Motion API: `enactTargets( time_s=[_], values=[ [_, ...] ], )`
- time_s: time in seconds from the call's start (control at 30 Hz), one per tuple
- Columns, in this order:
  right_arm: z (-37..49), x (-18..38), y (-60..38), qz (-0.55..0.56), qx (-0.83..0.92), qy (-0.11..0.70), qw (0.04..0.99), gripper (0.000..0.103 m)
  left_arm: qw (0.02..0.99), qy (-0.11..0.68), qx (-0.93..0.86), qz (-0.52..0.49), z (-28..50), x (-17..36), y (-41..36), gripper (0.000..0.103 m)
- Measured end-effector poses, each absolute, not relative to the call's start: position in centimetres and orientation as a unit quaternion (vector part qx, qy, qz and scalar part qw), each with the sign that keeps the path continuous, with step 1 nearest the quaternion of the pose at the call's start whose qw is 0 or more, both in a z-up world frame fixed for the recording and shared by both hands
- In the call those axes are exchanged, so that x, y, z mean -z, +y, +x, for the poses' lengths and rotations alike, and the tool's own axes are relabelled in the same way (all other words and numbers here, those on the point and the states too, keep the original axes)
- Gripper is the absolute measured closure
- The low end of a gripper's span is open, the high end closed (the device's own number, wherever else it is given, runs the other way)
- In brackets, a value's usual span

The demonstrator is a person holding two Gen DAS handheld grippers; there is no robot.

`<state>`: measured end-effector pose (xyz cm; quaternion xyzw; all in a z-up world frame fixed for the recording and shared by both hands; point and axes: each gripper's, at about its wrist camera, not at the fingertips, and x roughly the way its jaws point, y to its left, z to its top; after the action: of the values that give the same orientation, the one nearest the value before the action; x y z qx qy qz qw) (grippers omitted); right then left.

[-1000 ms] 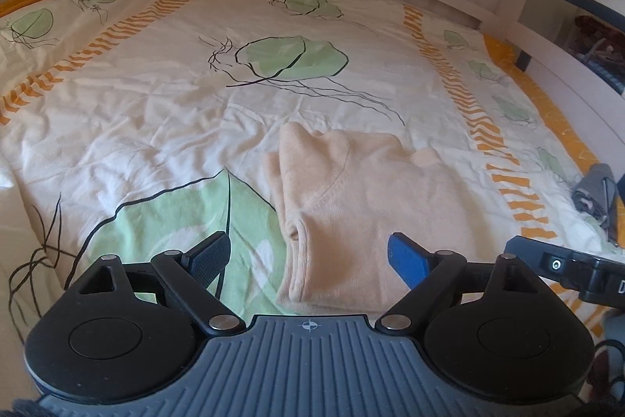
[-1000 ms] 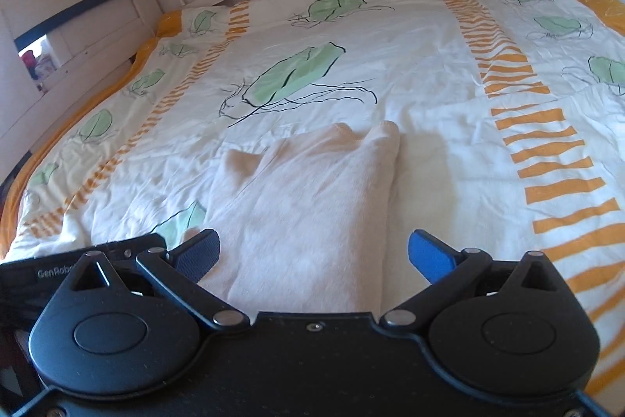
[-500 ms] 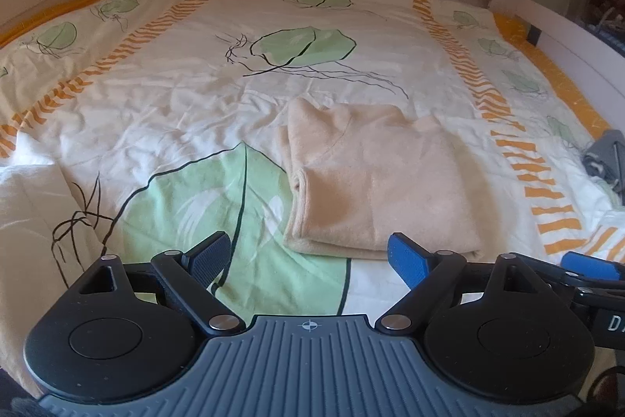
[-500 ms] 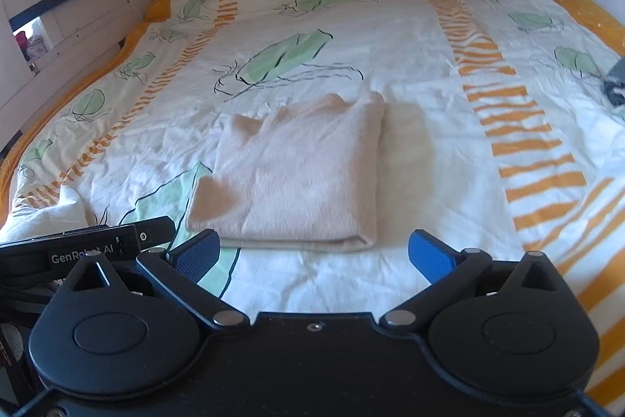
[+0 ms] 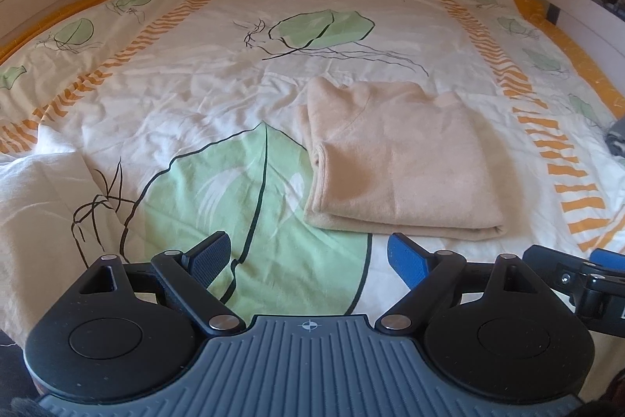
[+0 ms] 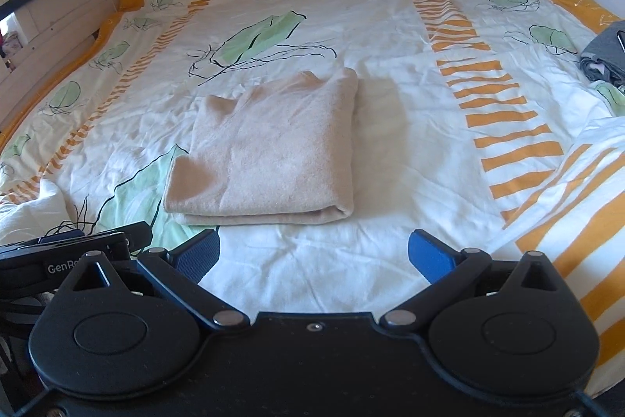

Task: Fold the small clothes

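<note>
A folded beige fleece garment [image 5: 398, 159] lies flat on the bed's white duvet with green leaves and orange stripes [image 5: 195, 96]. The left claw [image 5: 308, 258] and right claw [image 6: 314, 253] are both spread wide and empty, apart from the garment, just short of its near folded edge.

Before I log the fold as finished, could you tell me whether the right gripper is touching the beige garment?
Apart. In the right wrist view, bare white duvet shows between the open right gripper and the folded beige garment's near edge.
</note>
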<state>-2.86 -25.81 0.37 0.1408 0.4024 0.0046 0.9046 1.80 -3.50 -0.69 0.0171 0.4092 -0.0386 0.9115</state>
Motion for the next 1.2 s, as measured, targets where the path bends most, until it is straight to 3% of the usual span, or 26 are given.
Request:
enactTargets(
  time_s=[1.2],
  values=[
    [-1.8, -0.3, -25.3, 0.158, -0.032, 0.411, 0.897, 0.001, 0.908, 0.415, 0.054, 0.021, 2.2, 0.8, -3.8, 0.015]
  ],
)
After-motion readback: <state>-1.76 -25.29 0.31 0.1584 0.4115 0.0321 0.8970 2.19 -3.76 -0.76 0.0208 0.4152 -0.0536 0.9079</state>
